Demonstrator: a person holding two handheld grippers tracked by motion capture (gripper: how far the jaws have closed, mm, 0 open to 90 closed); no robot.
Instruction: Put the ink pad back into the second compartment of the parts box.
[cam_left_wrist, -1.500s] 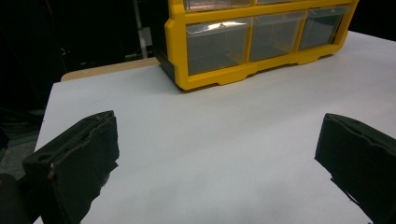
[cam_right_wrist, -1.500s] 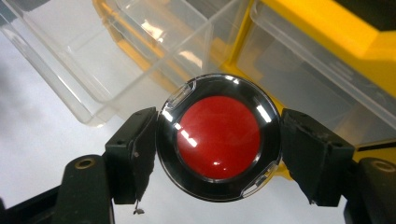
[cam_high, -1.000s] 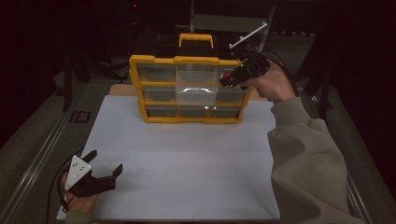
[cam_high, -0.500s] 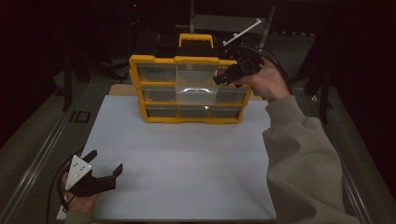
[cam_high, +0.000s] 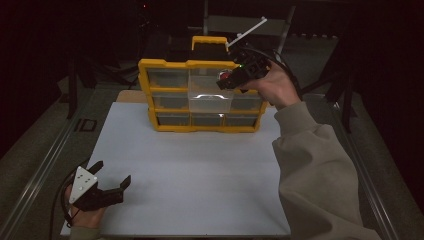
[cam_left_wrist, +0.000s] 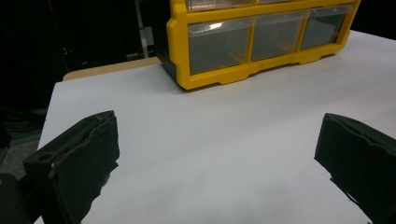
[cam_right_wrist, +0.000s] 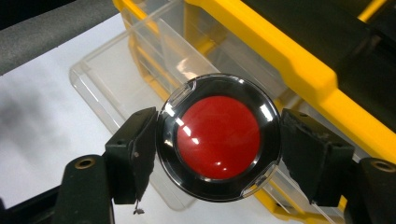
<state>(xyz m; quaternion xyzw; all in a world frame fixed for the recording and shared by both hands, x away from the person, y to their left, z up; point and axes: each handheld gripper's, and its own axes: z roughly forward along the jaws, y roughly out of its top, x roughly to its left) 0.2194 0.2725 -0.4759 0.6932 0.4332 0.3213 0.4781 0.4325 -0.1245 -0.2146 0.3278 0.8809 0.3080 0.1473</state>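
Your cabinet stands at the bench's far edge, its middle drawer pulled out. Your right gripper clamps a red disc above that drawer; next, I judge, lower and release. Your left gripper rests open at the near-left corner.

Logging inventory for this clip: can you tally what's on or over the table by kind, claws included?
Yellow drawer organizer: 1
Clear drawer pulled out of it: 1
Round red-and-black disc, held in the right claw: 1
Claws, right plus left claw, open over the white table: 2
Total: 5
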